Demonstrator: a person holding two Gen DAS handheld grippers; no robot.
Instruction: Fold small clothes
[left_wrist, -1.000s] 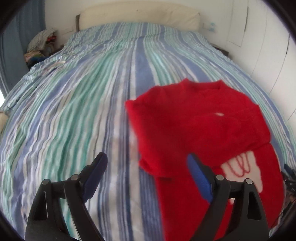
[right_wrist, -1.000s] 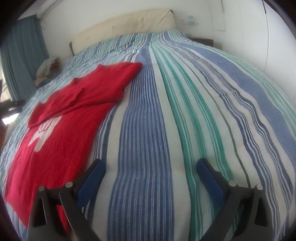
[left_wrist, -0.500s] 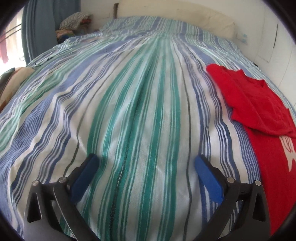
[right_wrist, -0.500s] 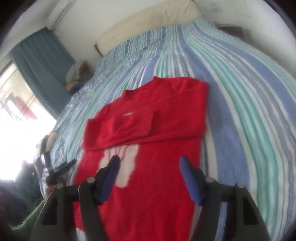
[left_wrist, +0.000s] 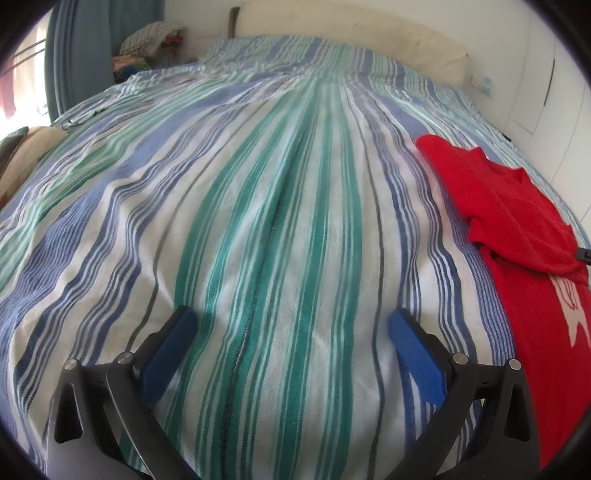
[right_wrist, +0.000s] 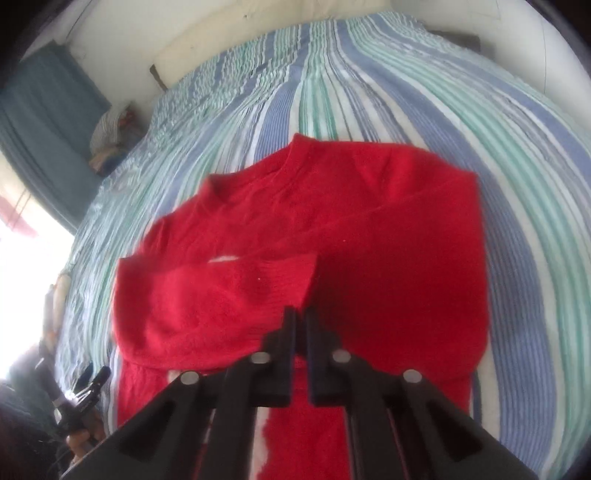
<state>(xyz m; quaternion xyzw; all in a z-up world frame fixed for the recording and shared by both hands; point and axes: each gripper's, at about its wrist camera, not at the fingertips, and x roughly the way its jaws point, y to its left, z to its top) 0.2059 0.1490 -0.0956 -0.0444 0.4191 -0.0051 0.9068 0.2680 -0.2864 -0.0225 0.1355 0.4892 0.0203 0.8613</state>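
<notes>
Right gripper (right_wrist: 301, 317) newly pinched onto red sweater (right_wrist: 369, 229).

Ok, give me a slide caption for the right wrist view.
Right gripper nearly shut over a folded sleeve of the red sweater on the striped bedspread.

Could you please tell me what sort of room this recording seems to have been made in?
Most likely a home bedroom. A large bed with a striped bedspread fills both views, a cream headboard stands against the wall, a blue curtain hangs beside a bright window, and a red sweater lies on the bed.
</notes>
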